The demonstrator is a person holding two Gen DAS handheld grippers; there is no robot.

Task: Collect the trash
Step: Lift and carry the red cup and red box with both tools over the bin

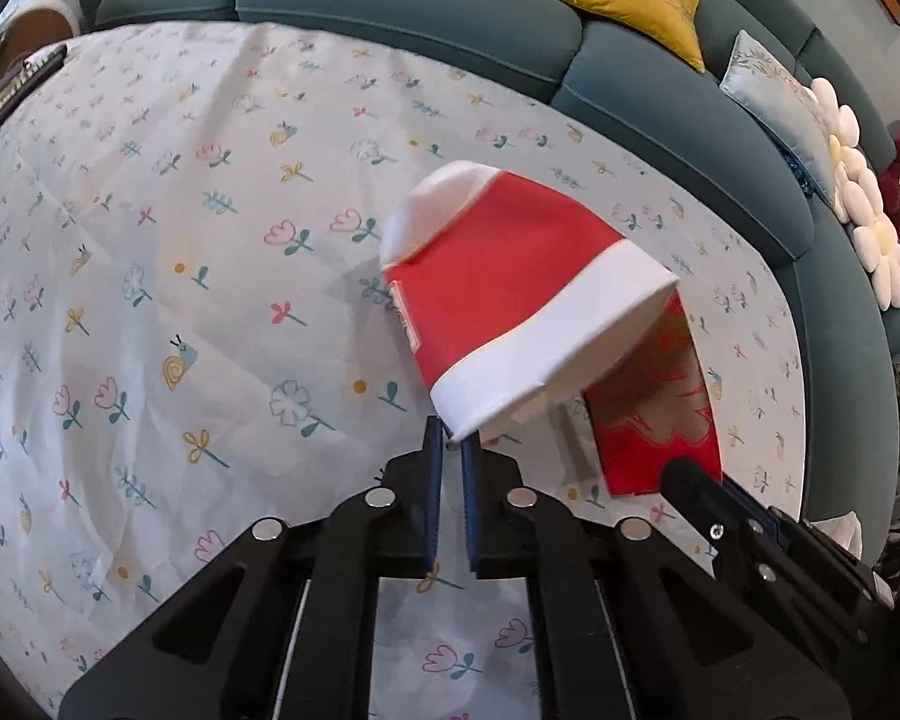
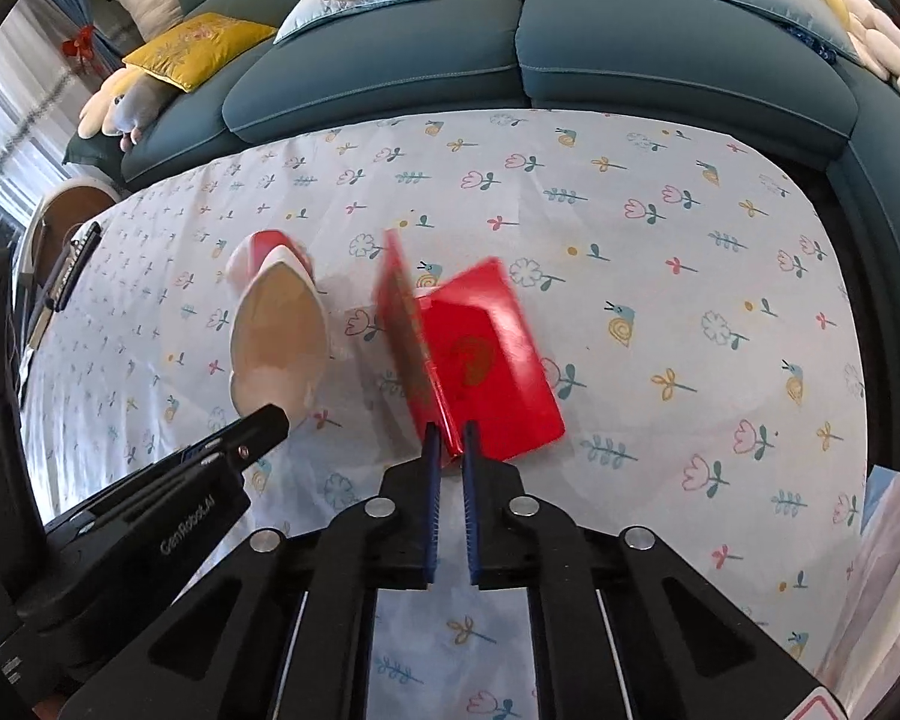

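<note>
Between left gripper (image 1: 452,441) fingers: rim of red-and-white paper cup (image 1: 522,294), clamped; right gripper (image 2: 450,441) fingers pinch red card packet (image 2: 480,360) edge.

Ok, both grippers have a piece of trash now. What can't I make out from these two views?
- Red carton, right wrist view: motion blur hides its print.
- Paper cup: its base faces away in the left wrist view; the left gripper covers its pinched rim.
- Dark flat object at the table's far edge: too small and distorted to identify.
- Any trash bin: in neither view.
</note>
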